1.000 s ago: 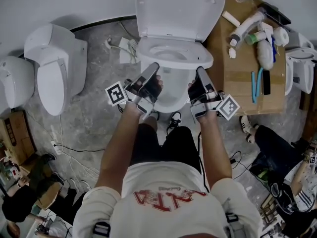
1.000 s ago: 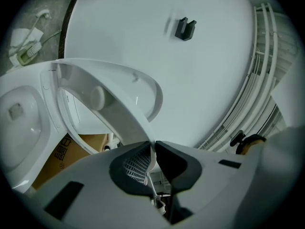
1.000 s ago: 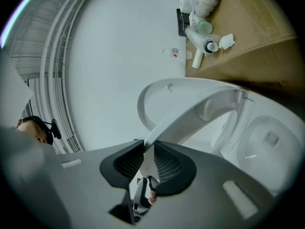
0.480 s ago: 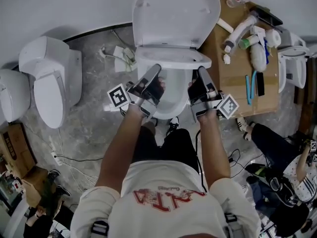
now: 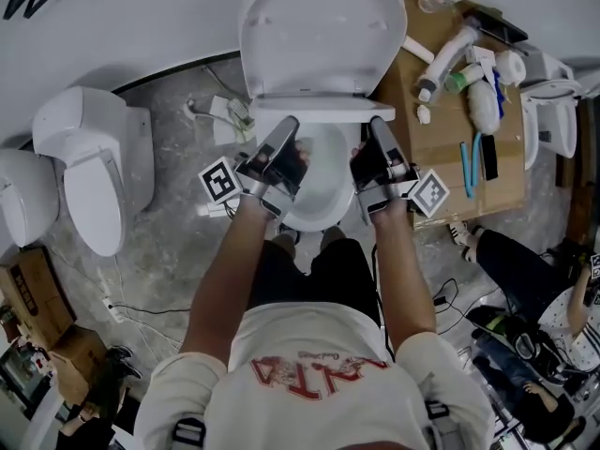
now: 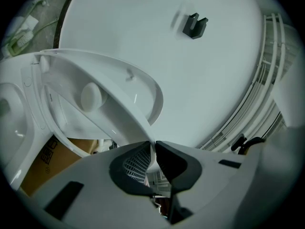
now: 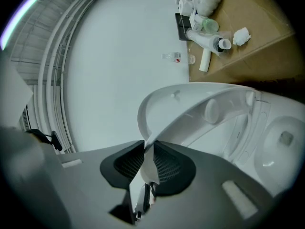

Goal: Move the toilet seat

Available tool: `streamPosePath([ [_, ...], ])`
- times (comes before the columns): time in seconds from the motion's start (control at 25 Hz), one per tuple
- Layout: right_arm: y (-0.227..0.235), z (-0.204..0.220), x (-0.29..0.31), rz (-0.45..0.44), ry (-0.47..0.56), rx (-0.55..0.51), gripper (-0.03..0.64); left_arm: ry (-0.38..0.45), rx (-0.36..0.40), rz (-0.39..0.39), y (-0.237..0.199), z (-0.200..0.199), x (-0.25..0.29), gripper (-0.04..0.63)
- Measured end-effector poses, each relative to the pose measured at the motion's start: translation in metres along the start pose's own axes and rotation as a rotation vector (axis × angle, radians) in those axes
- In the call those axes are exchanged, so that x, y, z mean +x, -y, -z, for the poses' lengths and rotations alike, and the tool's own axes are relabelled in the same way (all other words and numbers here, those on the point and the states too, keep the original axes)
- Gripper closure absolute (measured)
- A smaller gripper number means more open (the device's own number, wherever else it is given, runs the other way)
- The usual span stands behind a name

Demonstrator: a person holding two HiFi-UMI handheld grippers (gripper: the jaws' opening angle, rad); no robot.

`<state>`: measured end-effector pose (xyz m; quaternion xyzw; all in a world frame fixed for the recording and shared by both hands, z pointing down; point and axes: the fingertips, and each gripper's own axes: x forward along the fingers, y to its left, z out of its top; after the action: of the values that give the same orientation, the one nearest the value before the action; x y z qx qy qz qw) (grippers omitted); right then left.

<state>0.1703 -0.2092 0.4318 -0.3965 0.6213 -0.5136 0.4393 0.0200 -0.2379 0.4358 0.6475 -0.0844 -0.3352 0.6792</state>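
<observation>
Far left of the middle bowl (image 5: 317, 190), two more white toilets (image 5: 89, 172) stand side by side on a mottled grey floor (image 5: 178, 251). Lower on that side, a brown carton (image 5: 33, 293) and loose white cables (image 5: 131, 298) lie on it. Just left of the bowl's front, the left gripper (image 5: 287, 126) carries a black-and-white marker cube (image 5: 219, 178). Its jaws are pinched on the left rim of the toilet seat (image 5: 323, 109); the left gripper view shows the thin white rim squeezed between the dark pads (image 6: 136, 163). The seat is tilted up off the bowl, part way between it and the lid (image 5: 319, 36), which stands upright behind the bowl against a plain white wall (image 5: 112, 26). Below the bowl in the head view, the person's white T-shirt (image 5: 309, 354) bears red lettering, upside down from here, that seems to read ANTA. Just right of the bowl's front, the right gripper (image 5: 377, 126), with its own cube (image 5: 429, 192), clamps the seat's right rim the same way. Right of the bowl, a big cardboard box (image 5: 450, 148) holds white bottles and tubes (image 5: 450, 54), their labels too small to read. Black print on a cardboard side shows in the left gripper view but is illegible. Further right stands another toilet (image 5: 553, 111), and below it are a seated person's dark trouser legs (image 5: 511, 265).
</observation>
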Motion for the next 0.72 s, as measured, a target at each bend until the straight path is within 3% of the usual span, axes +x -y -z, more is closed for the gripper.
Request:
streamPosePath([
  [0.72, 0.001, -0.026, 0.05, 0.007, -0.016, 0.018, 0.554, 0.06, 0.036, -0.007, 0.004, -0.04, 0.039, 0.554],
])
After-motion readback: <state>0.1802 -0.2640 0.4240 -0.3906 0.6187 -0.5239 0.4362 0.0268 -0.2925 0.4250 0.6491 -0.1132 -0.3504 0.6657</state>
